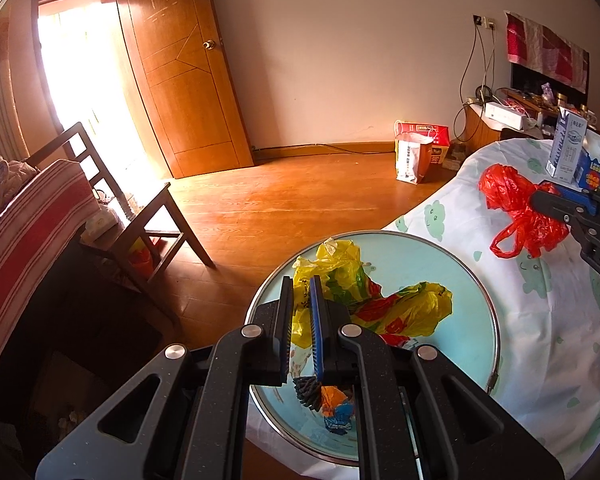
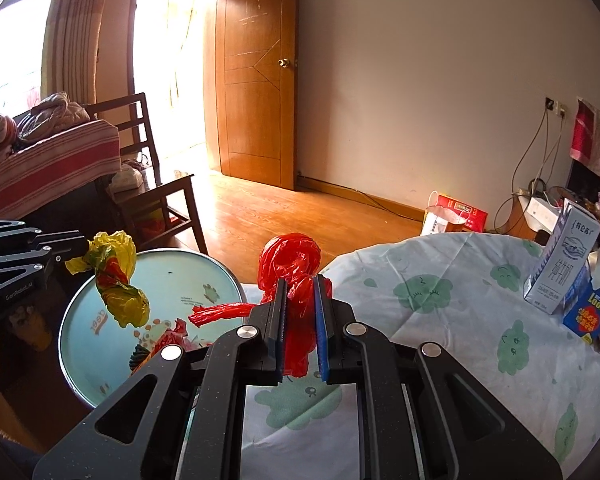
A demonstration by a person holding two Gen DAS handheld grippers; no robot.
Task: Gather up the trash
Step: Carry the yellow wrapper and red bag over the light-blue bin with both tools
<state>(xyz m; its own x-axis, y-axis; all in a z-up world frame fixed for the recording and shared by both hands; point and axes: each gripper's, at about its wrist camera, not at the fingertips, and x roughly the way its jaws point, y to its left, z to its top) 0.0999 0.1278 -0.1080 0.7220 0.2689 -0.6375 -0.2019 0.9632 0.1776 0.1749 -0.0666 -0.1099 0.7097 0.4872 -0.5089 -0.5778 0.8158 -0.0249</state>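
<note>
Right wrist view: crumpled red bag pinched in right jaws, left jaws clamp yellow bag.

Round bin left of the counter; two cartons upright at counter's far right; chair beyond the bin.

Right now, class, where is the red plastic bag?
The red plastic bag is pinched in the right gripper above the cloud-print cloth, just right of the round tin.
</note>
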